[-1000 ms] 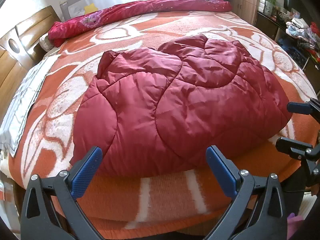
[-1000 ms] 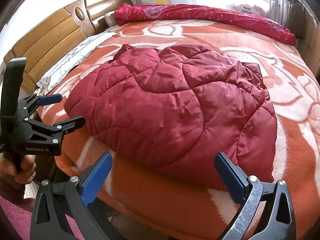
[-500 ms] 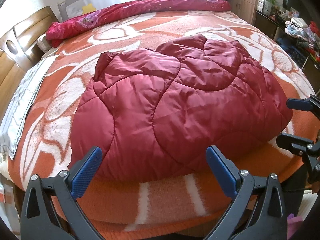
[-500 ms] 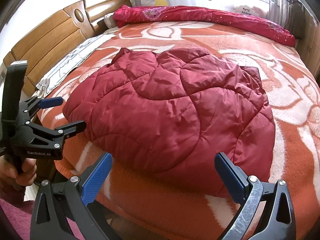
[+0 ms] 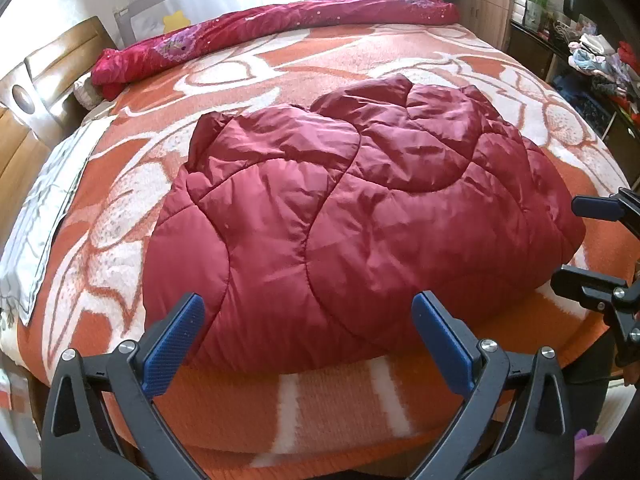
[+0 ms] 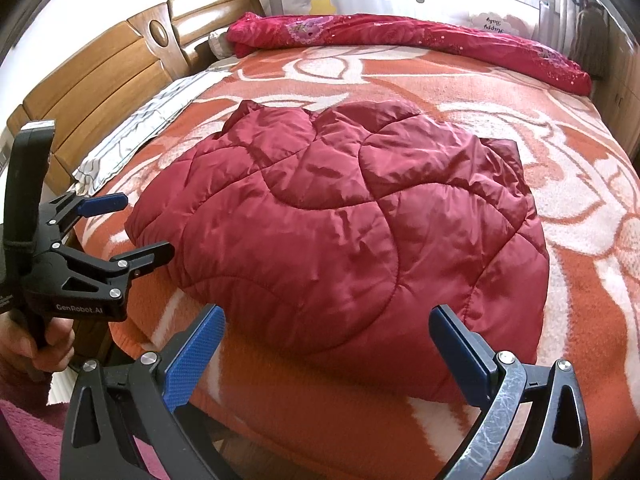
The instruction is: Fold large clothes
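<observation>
An orange-and-white blanket (image 5: 320,52) is covering the bed; a rolled red floral quilt (image 6: 400,36) is lying along its far edge, a wooden headboard (image 6: 100,84) is standing at its left edge

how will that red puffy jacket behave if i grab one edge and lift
The jacket will probably flop and drape, since it lies in soft quilted folds. Its glossy shell looks slippery, so a shallow pinch may slide off. It looks puffy, so likely light for its bulk.
</observation>
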Motion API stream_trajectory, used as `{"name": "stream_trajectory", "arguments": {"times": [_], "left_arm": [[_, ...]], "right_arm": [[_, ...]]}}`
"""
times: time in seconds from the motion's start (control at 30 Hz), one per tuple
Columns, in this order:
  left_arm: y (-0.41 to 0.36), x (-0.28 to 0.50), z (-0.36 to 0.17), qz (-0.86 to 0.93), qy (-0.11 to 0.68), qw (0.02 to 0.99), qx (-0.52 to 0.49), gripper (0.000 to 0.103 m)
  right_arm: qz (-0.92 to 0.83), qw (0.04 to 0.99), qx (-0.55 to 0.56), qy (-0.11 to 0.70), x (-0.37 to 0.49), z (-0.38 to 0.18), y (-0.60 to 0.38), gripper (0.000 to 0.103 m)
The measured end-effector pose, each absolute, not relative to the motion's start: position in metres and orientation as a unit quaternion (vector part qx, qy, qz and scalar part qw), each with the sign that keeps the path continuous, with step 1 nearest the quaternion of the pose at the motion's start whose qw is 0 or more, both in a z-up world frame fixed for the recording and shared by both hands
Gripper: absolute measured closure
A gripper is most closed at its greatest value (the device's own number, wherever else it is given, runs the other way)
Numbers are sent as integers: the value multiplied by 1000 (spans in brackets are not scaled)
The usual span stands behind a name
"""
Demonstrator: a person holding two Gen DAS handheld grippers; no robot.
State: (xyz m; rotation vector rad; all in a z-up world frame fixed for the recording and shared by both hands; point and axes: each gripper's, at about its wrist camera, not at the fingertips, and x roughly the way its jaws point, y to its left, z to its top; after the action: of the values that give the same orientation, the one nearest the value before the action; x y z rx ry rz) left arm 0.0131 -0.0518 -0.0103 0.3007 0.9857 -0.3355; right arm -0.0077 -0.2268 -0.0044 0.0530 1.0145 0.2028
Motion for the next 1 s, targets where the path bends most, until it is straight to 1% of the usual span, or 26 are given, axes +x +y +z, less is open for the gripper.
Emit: {"name": "stream_trajectory", "arguments": {"times": [1.0], "left_arm": [[-57,19,-7,-165,468,857,141,0]], "right_arm": [[96,869,26,484,-4,-3,-229,0]]}}
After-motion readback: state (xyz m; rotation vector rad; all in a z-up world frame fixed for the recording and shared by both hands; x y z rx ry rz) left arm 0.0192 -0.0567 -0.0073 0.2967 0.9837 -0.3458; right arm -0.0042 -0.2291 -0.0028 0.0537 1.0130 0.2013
